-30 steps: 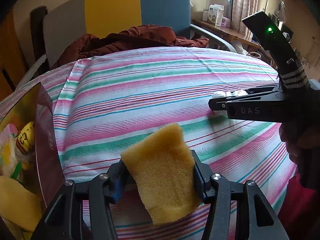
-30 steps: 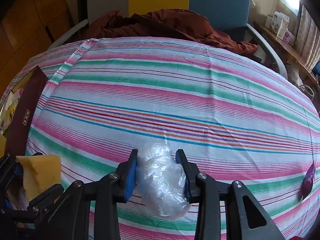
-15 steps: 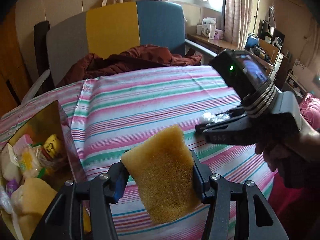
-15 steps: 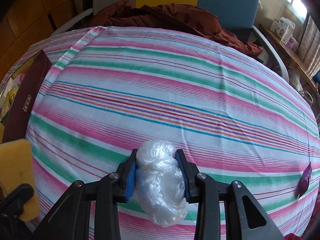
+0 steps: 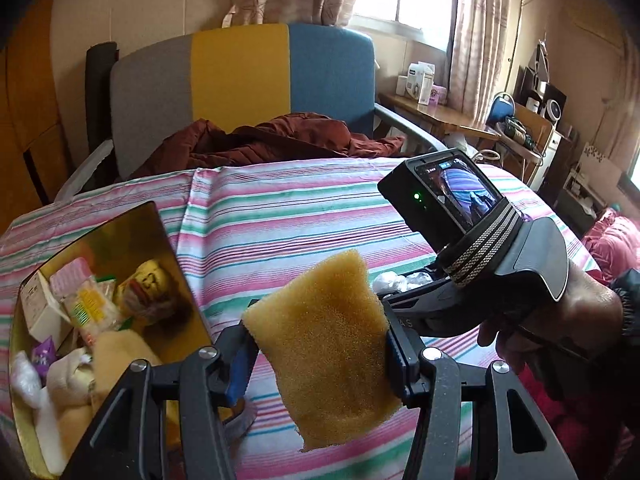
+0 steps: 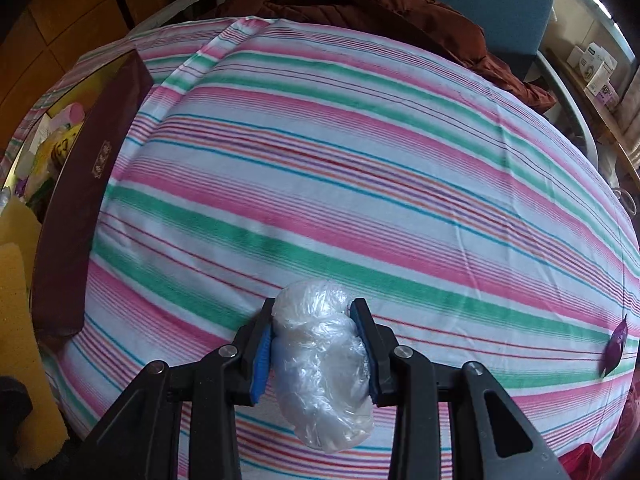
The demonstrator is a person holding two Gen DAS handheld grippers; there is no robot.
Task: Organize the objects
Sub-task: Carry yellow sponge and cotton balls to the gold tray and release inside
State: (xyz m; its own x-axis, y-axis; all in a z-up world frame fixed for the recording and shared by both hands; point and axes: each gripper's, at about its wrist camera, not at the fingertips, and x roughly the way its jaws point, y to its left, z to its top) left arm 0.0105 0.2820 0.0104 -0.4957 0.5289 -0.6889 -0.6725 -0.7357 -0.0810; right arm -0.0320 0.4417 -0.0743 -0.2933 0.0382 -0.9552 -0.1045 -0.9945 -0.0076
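My left gripper (image 5: 318, 354) is shut on a yellow sponge (image 5: 324, 344) and holds it above the striped tablecloth (image 5: 288, 216), just right of the open gold-lined box (image 5: 160, 236). The sponge also shows at the left edge of the right wrist view (image 6: 16, 320). My right gripper (image 6: 316, 350) is shut on a crumpled clear plastic bag (image 6: 320, 364), held above the cloth. In the left wrist view that gripper (image 5: 404, 282) sits right of the sponge, with the bag (image 5: 388, 280) just showing.
The box, maroon outside (image 6: 84, 184), holds several packets, a cloth and sponges (image 5: 92, 308). A small purple wrapper (image 6: 616, 344) lies at the cloth's right edge. A brown jacket (image 5: 276, 140) lies on the grey, yellow and blue chair (image 5: 240, 76) behind the table.
Both grippers have risen and shifted left toward the box with their loads. More of the box's inside shows in the left wrist view. The right gripper has come closer to the left one.
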